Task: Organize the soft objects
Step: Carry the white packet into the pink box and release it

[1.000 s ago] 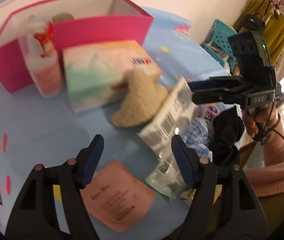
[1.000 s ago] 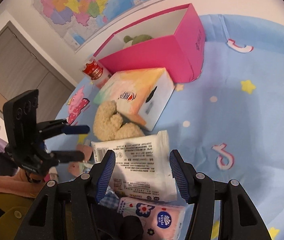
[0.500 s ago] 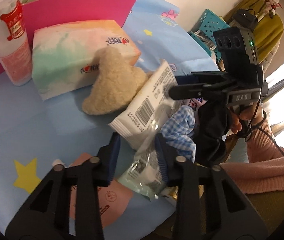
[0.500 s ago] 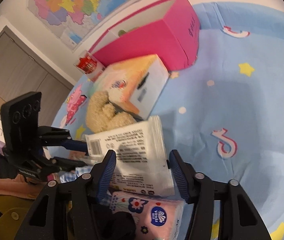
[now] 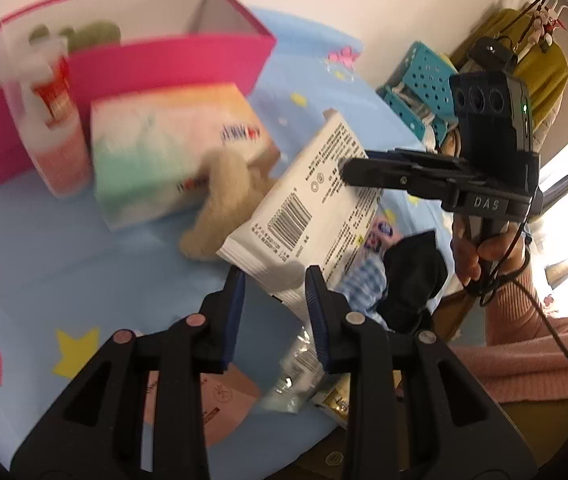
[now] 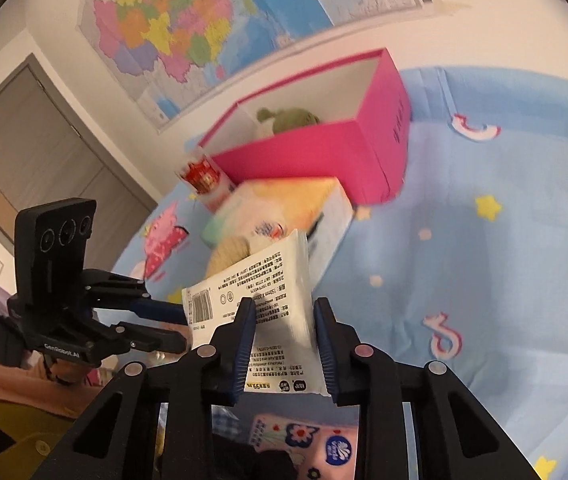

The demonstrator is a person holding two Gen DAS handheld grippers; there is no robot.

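A white wet-wipe pack (image 5: 307, 204) with a barcode is lifted off the blue cloth. My right gripper (image 6: 284, 320) is shut on one end of the pack (image 6: 268, 300), and my left gripper (image 5: 274, 280) is shut on the other end. A beige plush (image 5: 224, 208) lies under it beside a pastel tissue box (image 5: 172, 152). The open pink box (image 5: 172, 64) behind holds a green plush (image 6: 289, 118). Blue checked cloth (image 5: 363, 284) and a black cloth (image 5: 411, 276) lie near the table edge.
A pump bottle (image 5: 56, 128) with a red label stands left of the tissue box. A pink sachet (image 5: 220, 400) and clear packets (image 5: 303, 376) lie by my left gripper. A pink floral tissue pack (image 6: 303, 440) lies under my right gripper. A teal stool (image 5: 419, 84) stands beyond the table.
Both grippers closed on the wipe pack's ends and raised it off the pile. The left gripper moved right and forward from over the pink sachet.
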